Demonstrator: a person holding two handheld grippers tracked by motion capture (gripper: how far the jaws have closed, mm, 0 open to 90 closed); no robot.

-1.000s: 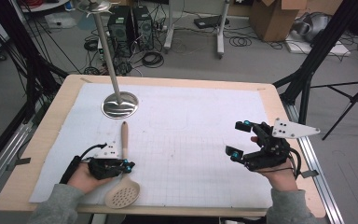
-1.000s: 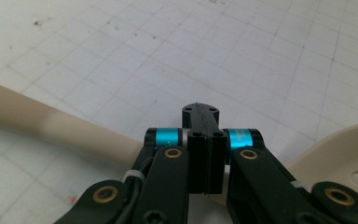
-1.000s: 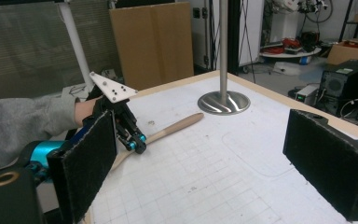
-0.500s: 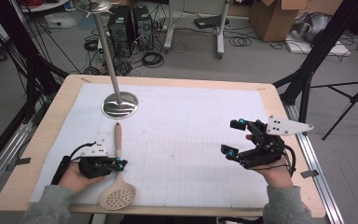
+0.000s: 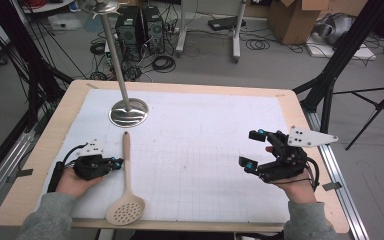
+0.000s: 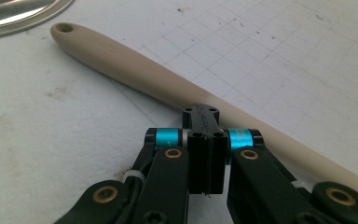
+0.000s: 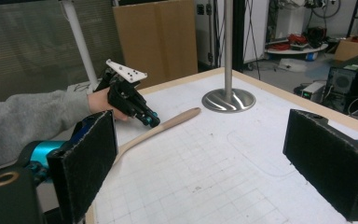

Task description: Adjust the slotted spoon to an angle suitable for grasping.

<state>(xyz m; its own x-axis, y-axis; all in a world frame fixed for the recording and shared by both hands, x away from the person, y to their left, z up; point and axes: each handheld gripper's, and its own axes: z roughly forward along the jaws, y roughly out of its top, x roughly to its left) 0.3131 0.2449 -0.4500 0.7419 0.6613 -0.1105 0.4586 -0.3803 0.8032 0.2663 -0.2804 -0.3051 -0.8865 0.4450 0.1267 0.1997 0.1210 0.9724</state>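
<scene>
Resting beside the spoon (image 6: 135,70), left hand-held gripper (image 6: 206,112) jaws pressed together.

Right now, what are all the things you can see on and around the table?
Beige slotted spoon: one, lying near the table's left front, handle pointing to the stand.
Shiny metal stand with round base: one, silver, back left of the table.
White grid mat: one, covering the wooden table.
Cardboard box: one, brown, on the floor behind.
Black computer tower: on the floor behind.
Left gripper: black, jaws shut, tips beside the spoon handle.
Right gripper: black, jaws wide open, above the mat's right side.
</scene>
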